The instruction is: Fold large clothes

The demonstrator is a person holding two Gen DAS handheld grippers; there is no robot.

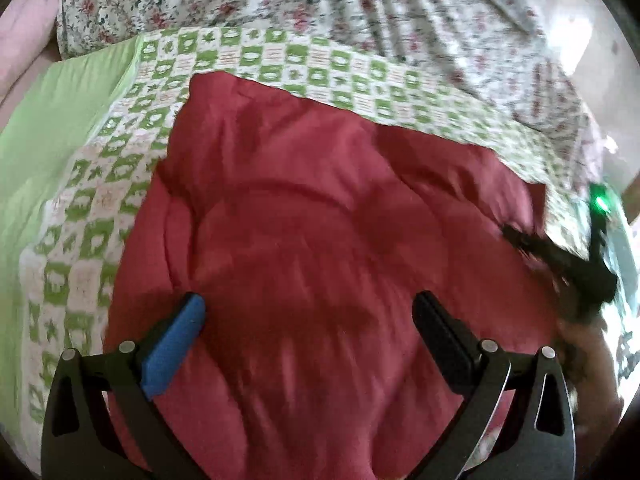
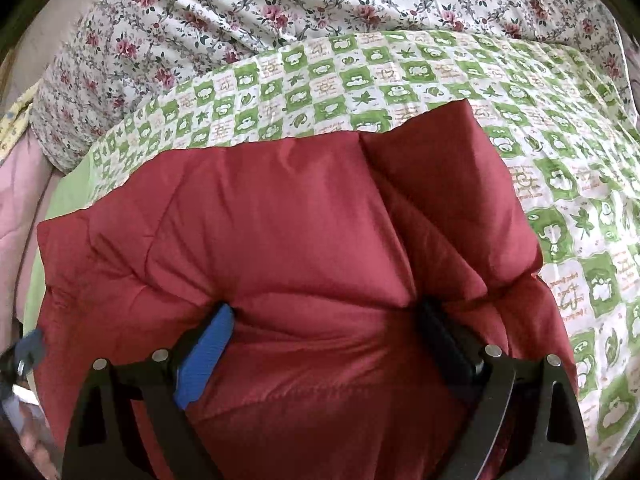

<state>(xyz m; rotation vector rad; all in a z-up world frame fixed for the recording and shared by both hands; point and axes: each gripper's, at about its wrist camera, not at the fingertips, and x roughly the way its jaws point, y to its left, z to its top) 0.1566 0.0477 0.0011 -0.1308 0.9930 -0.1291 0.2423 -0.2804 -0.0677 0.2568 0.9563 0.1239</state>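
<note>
A: Where's the garment sitting right now?

B: The red padded jacket [image 2: 288, 248] lies on the bed, on the green-and-white checked sheet [image 2: 560, 168], with a floral quilt [image 2: 200, 20] bunched along the far side. It looks folded into a thick block already, with a second flap lying over its right part.

A: And the tongs?

B: The right tongs [image 2: 324, 320] are spread wide and pressed down into the puffy fabric, which bulges up between the fingers. They grip nothing that I can see. The left tongs [image 1: 308, 312] are also wide open, over the near part of the jacket, closed on nothing; whether they touch the cloth I cannot tell, since that view is blurred.

A: So what could go wrong?

B: My guess is spring-back. Padding this thick stores air, so once the pressing tongs lift, the upper layer may puff up and slide off toward the far side. The slick shell makes that slip likelier.

A: Anything else?

B: If either pair closes now, it may pinch only the top skin instead of all layers, and lifting would then peel the fold open. The sheet under it is loose too, so dragging the bundle could wrinkle it and skew the edges.
</note>
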